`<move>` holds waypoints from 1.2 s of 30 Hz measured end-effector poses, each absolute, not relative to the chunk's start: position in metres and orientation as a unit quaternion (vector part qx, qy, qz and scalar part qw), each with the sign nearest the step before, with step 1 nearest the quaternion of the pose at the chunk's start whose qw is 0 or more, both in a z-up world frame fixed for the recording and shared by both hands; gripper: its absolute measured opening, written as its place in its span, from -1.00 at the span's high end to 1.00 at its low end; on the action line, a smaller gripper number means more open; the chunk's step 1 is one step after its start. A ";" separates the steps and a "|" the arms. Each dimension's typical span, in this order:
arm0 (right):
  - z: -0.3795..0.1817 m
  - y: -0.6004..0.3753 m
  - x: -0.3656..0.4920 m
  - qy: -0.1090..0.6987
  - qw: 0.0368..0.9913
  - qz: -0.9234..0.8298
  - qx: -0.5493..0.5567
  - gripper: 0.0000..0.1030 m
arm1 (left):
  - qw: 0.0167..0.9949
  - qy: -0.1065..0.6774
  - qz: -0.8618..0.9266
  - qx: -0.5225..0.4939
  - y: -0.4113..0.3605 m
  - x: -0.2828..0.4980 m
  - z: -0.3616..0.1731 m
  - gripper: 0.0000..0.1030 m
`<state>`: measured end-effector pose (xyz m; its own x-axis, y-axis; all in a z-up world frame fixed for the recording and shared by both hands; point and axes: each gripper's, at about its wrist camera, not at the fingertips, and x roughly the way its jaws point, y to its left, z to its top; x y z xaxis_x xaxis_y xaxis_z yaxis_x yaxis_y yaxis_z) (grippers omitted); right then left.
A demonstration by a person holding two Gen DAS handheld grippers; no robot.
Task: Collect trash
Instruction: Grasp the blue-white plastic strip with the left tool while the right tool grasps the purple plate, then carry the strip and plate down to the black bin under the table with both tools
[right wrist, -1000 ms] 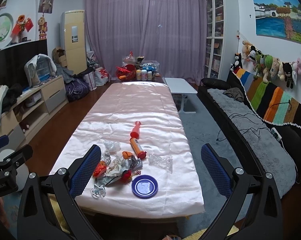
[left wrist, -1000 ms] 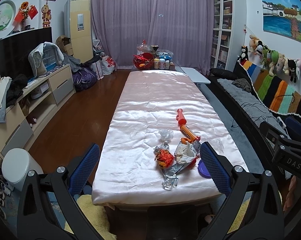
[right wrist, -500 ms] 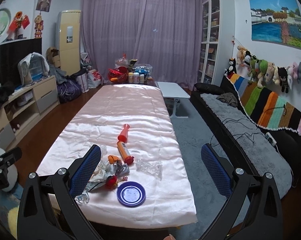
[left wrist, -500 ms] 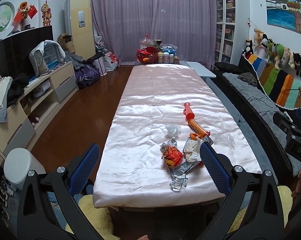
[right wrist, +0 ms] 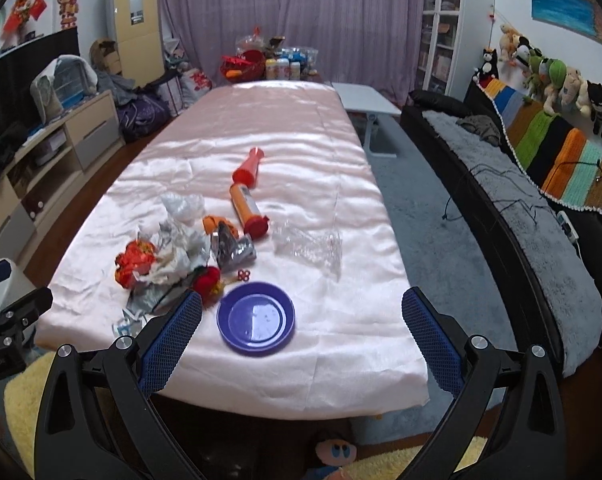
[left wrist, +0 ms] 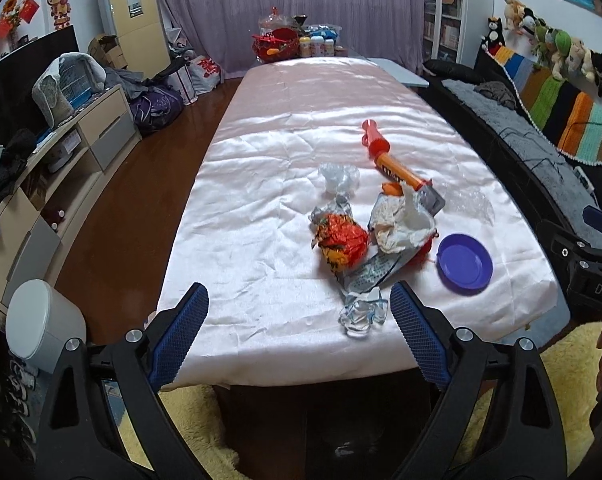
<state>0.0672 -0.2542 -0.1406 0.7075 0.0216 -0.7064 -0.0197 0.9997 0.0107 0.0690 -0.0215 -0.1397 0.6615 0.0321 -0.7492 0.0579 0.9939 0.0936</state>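
Note:
A heap of trash lies near the front of the long table (left wrist: 261, 240): an orange-red foil wrapper (left wrist: 341, 242) (right wrist: 135, 262), crumpled white paper (left wrist: 401, 224) (right wrist: 173, 256), a silver wrapper (right wrist: 233, 246), clear plastic scraps (left wrist: 361, 314) (right wrist: 307, 246) and an orange tube (left wrist: 395, 168) (right wrist: 245, 204). A purple plate (left wrist: 465, 266) (right wrist: 256, 322) lies beside it. My left gripper (left wrist: 299, 332) is open and empty at the table's front edge. My right gripper (right wrist: 301, 338) is open and empty, over the plate's near side.
A white bin (left wrist: 43, 324) stands on the floor at the left. A low cabinet (left wrist: 61, 152) runs along the left wall. A dark sofa (right wrist: 521, 200) runs along the right. A white side table (right wrist: 365, 98) stands at the far right. Yellow rugs (left wrist: 189, 432) lie underfoot.
Both grippers have moved forward and down toward the table's front end. The trash heap and plate now look larger and closer. Both stay open.

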 end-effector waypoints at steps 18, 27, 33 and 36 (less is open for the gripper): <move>-0.213 -0.237 0.120 0.471 0.879 0.068 0.033 -0.82 | 0.860 0.501 -0.095 0.020 -0.050 0.103 -0.220 -0.25; -0.234 -0.220 0.141 0.497 0.865 0.066 0.004 -0.82 | 0.848 0.522 -0.097 0.014 -0.047 0.127 -0.236 0.13; -0.244 -0.218 0.138 0.504 0.862 0.057 -0.022 -0.77 | 0.849 0.519 -0.100 0.013 -0.044 0.128 -0.235 0.23; -0.241 -0.219 0.136 0.501 0.863 0.062 -0.022 -0.53 | 0.850 0.517 -0.100 0.018 -0.043 0.128 -0.235 0.29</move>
